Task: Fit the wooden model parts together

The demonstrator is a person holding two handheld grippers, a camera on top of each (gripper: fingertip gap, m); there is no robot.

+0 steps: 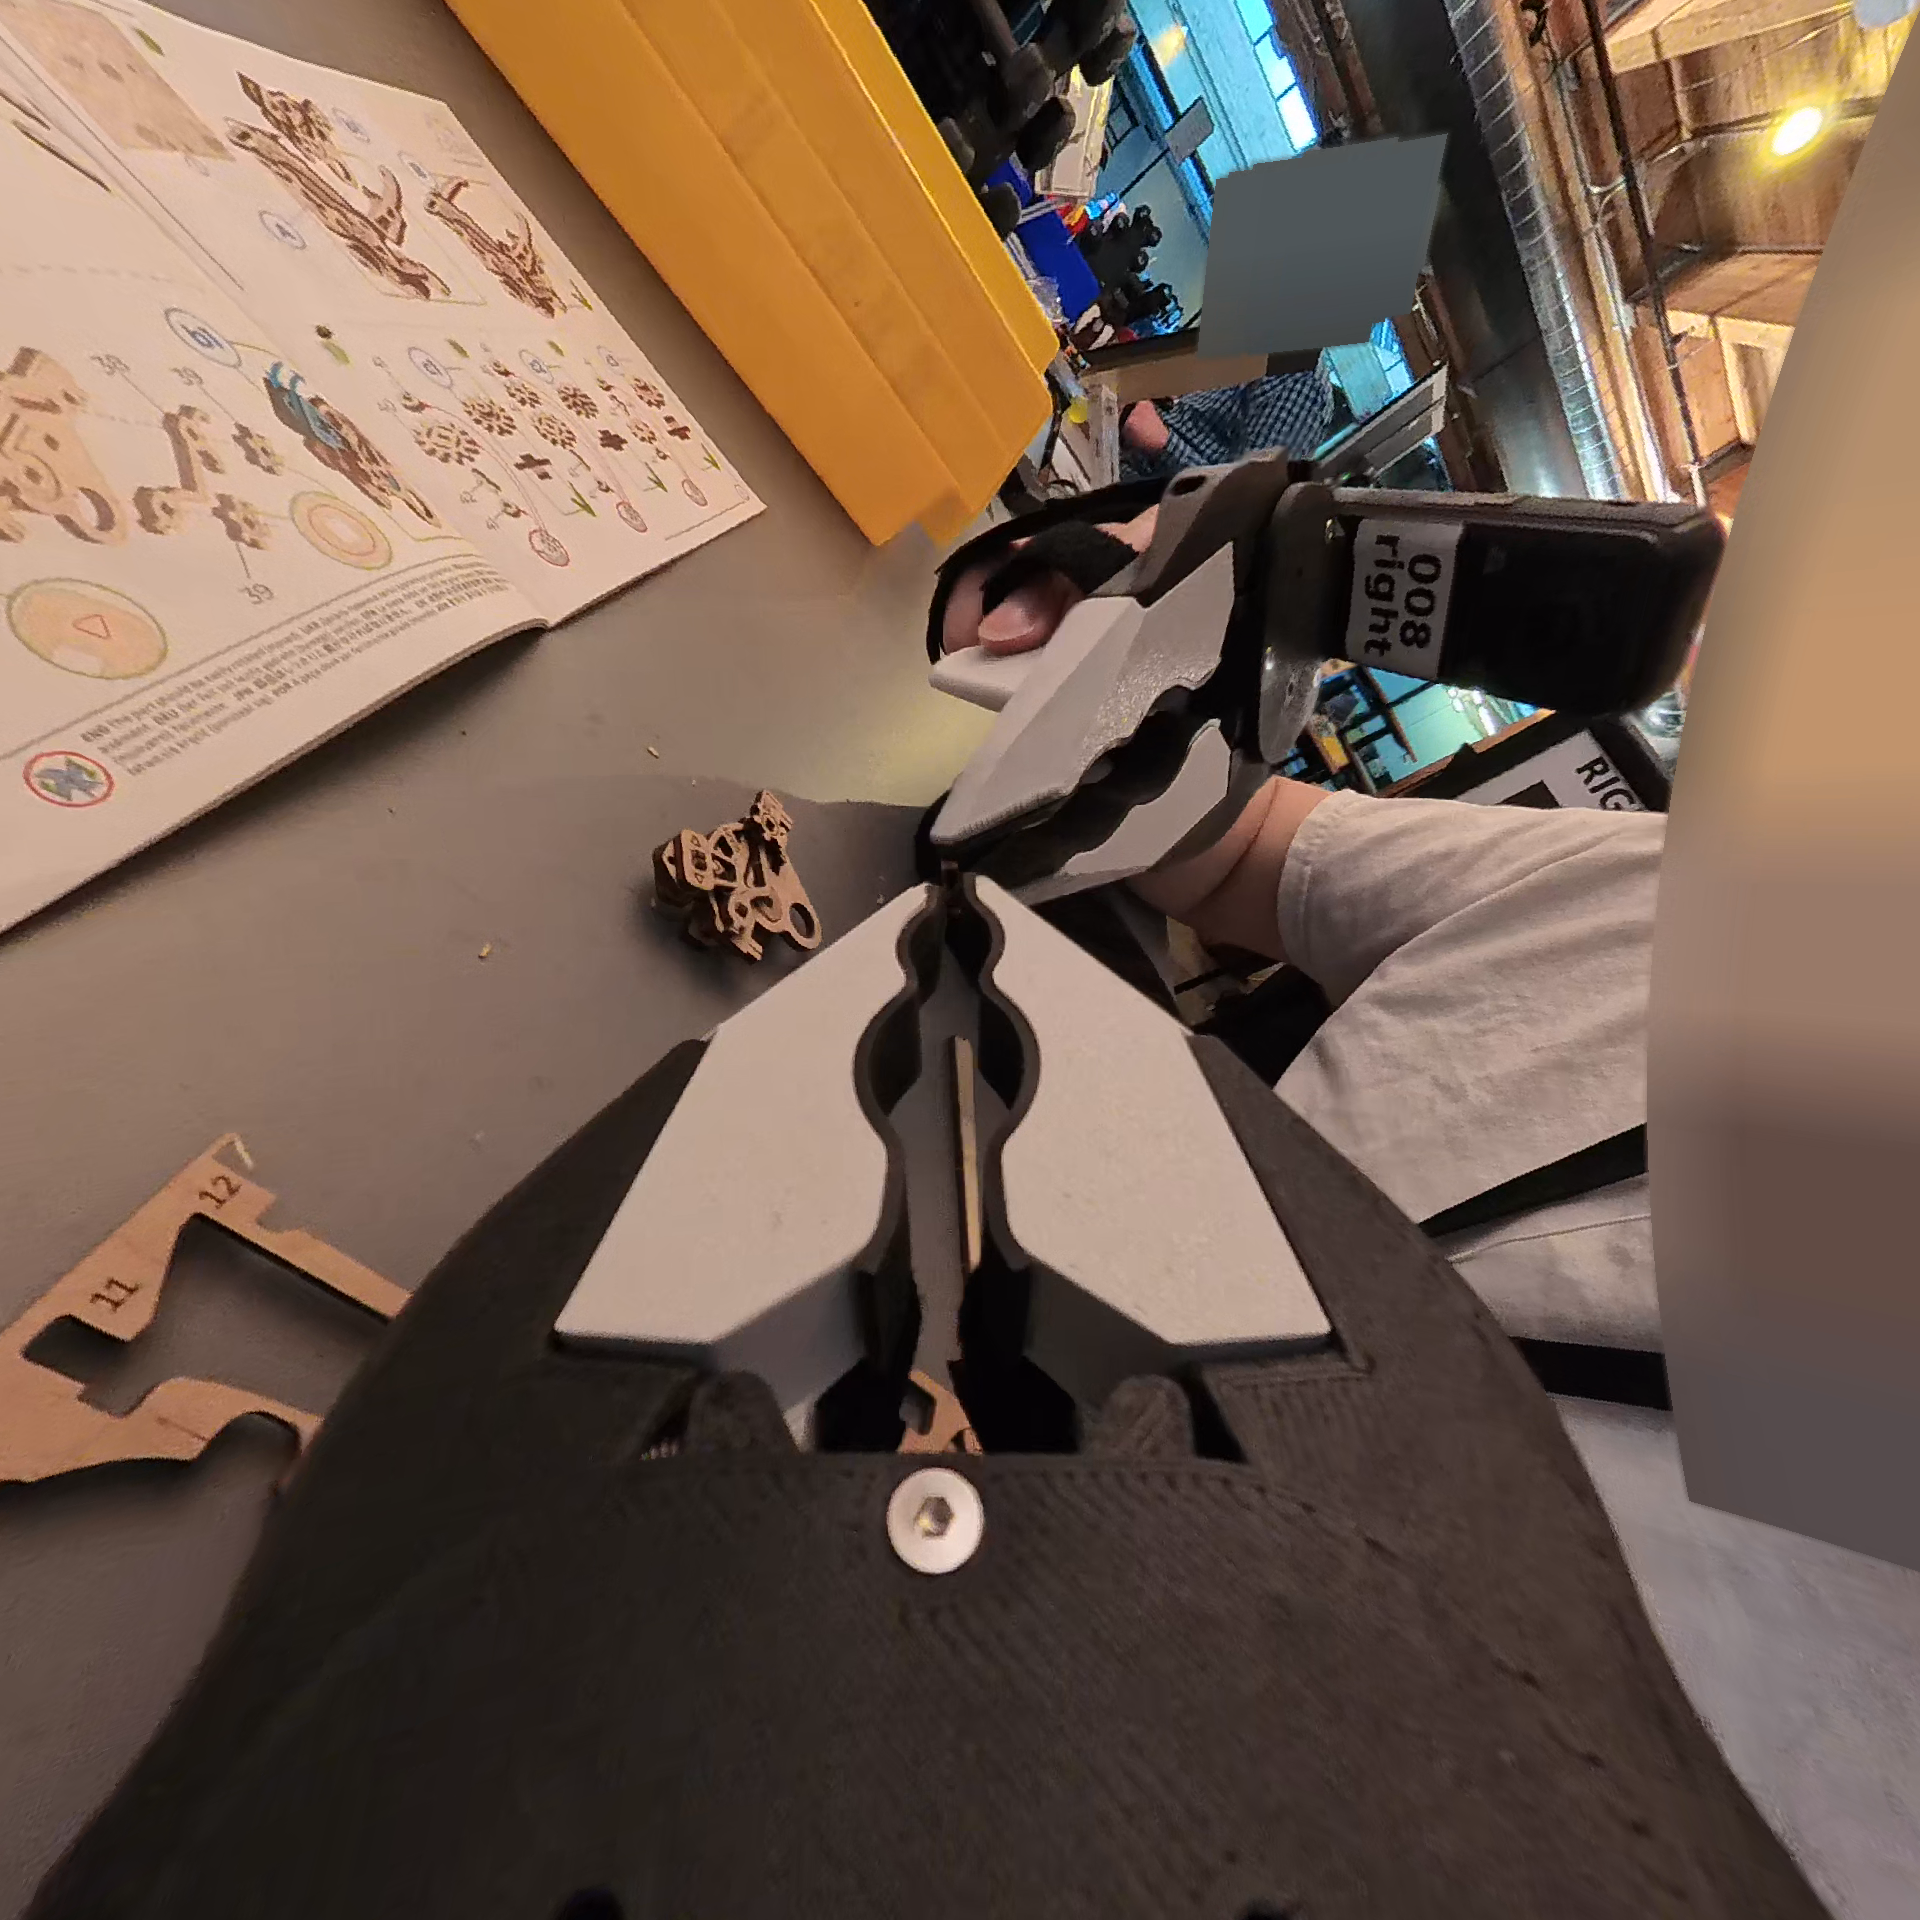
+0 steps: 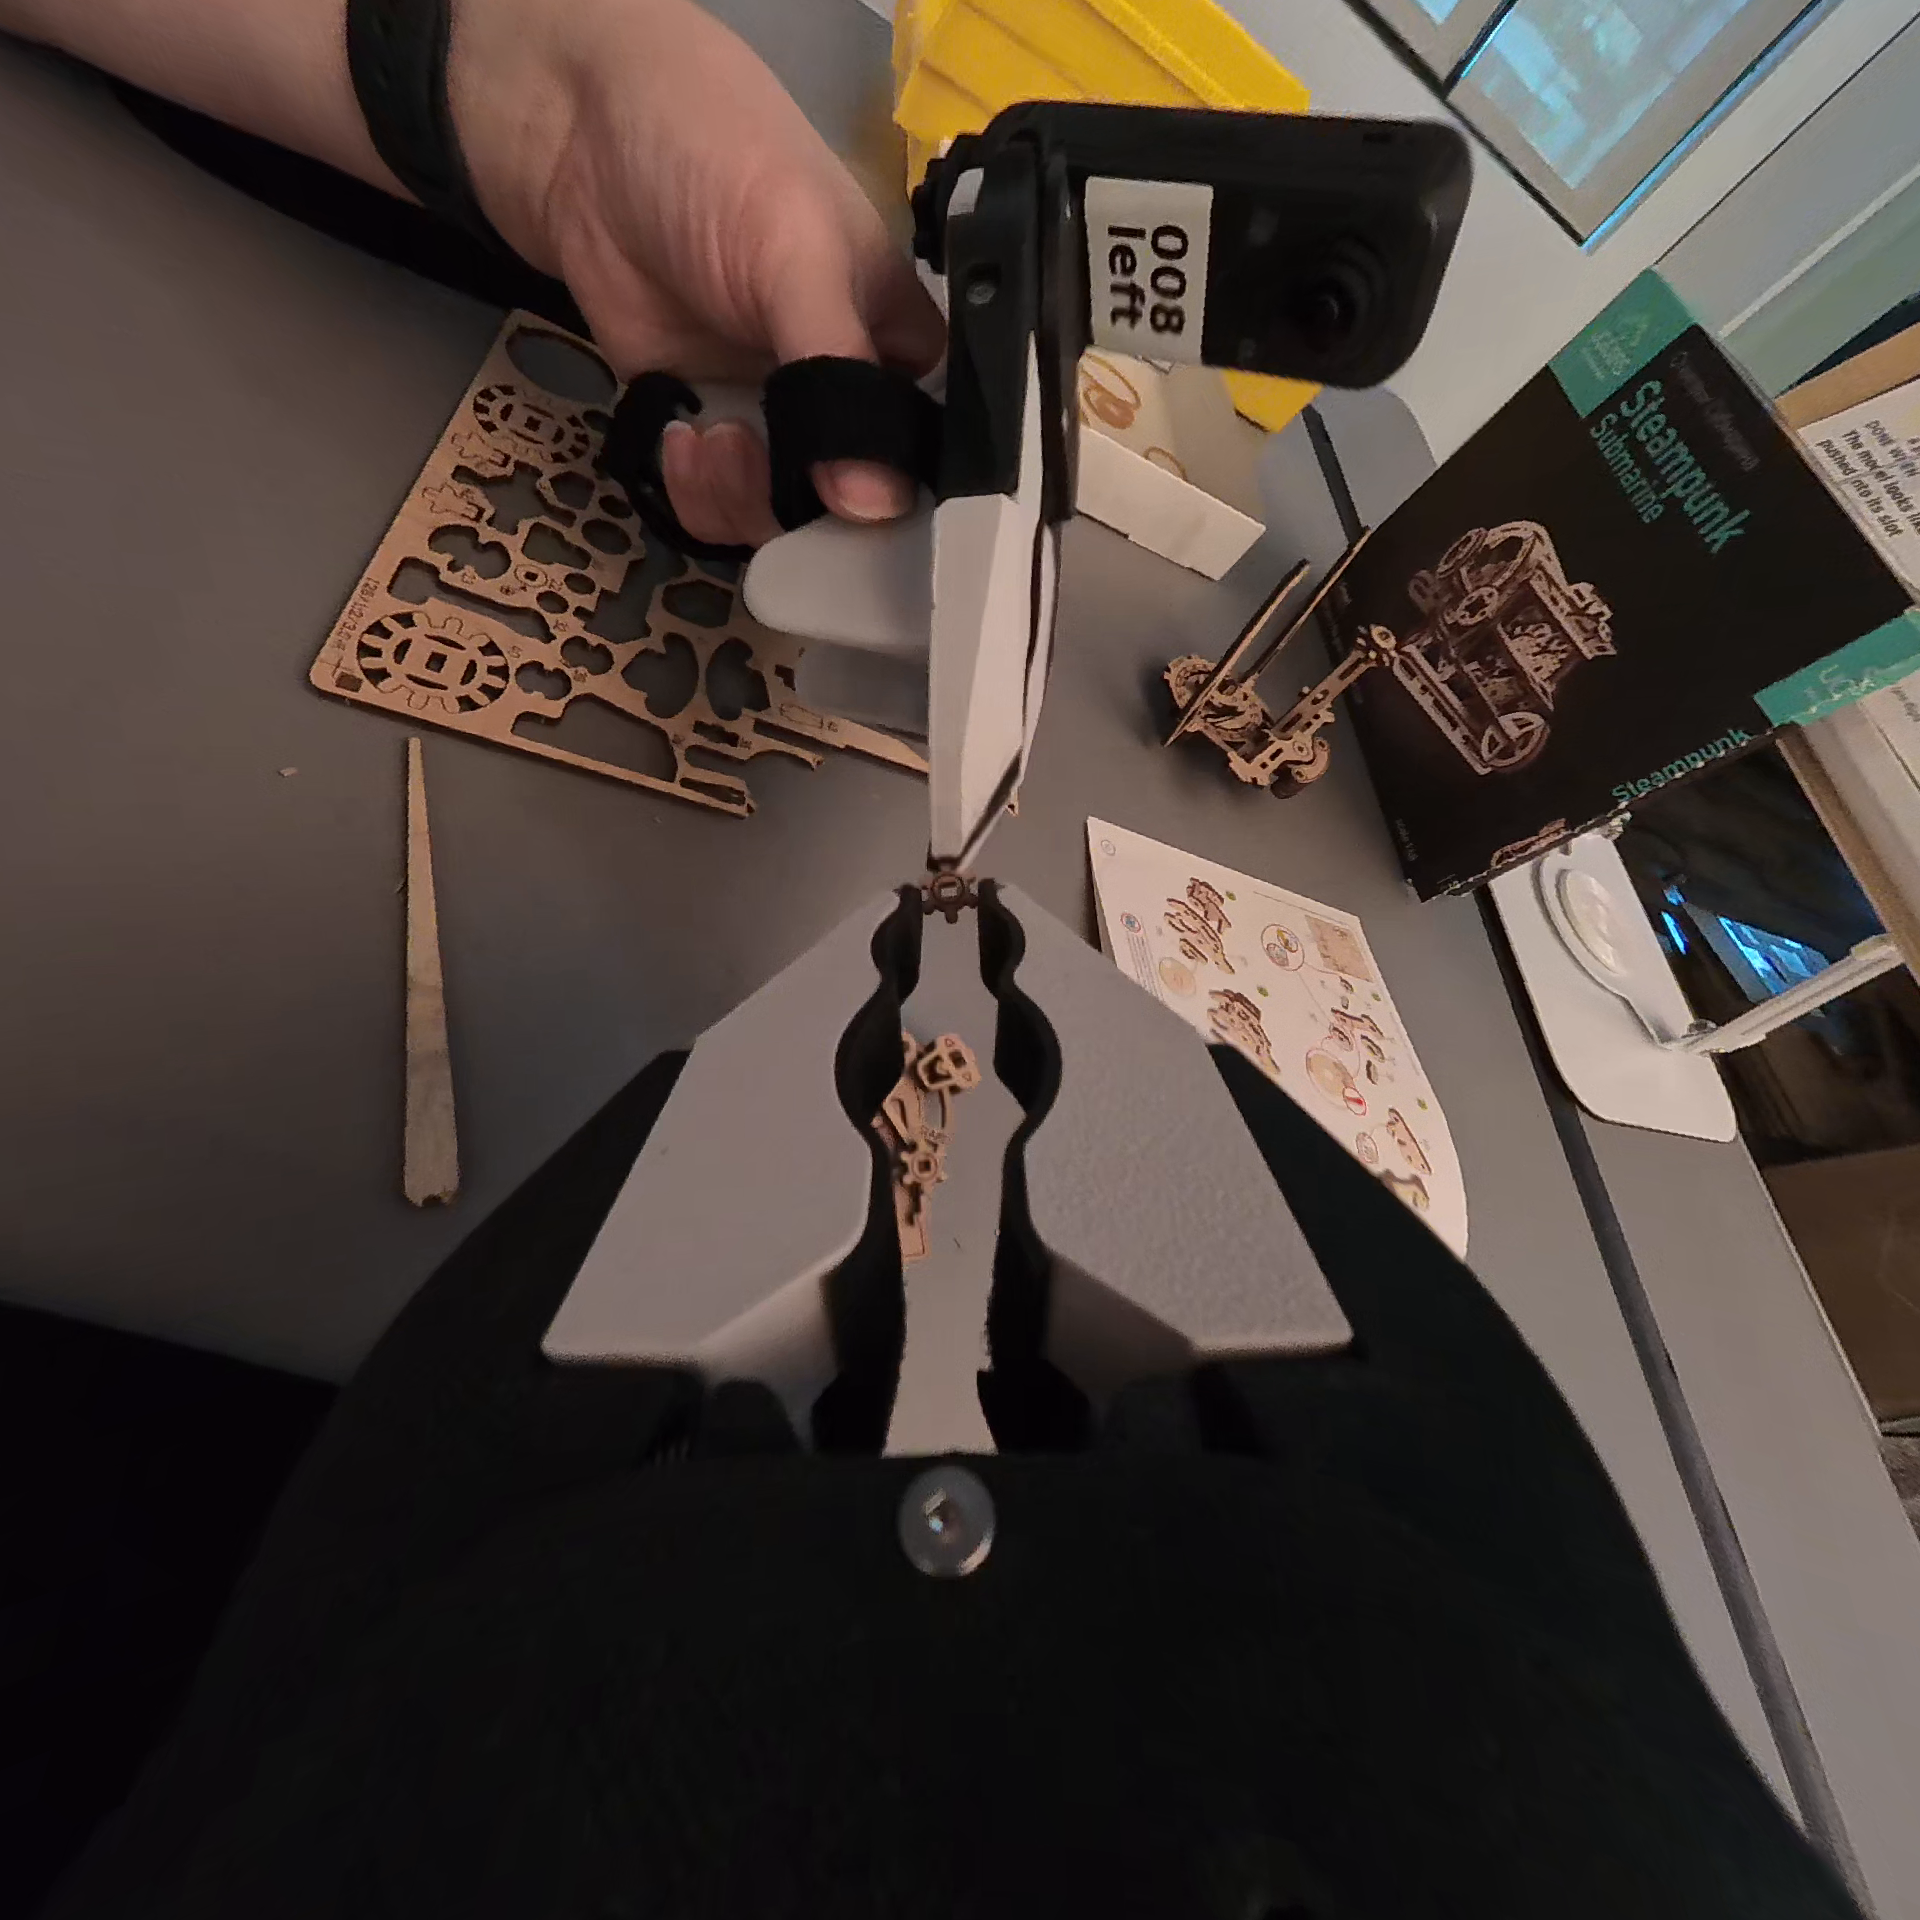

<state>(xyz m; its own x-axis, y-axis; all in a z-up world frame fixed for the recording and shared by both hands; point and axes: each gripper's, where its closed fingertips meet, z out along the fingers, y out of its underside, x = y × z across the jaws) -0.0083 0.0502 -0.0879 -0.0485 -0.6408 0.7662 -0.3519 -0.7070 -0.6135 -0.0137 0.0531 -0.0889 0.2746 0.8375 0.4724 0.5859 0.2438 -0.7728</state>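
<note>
Grippers meet tip to tip above the grey table (image 2: pixel 208 935); no gap between left gripper (image 2: pixel 971 831) and right gripper (image 2: pixel 951 902). Bare table beneath them in the right wrist view. To one side: wooden spike (image 2: pixel 428 997), and beyond it the punched-out parts sheet (image 2: pixel 520 582). Other side: instruction leaflet (image 2: pixel 1278 1018), then a partly built model (image 2: pixel 1247 717) and the dark box (image 2: pixel 1621 623). Yellow bin (image 1: pixel 790 229) closes the far edge. Small wooden assembly (image 1: pixel 732 878) lies near the tips.

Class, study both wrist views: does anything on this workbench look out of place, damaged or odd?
Nothing looks damaged or spilled. The wooden sheet is full of holes only because parts were punched out. A few wood crumbs dot the grey table, and a loose sub-assembly lies on its side.
</note>
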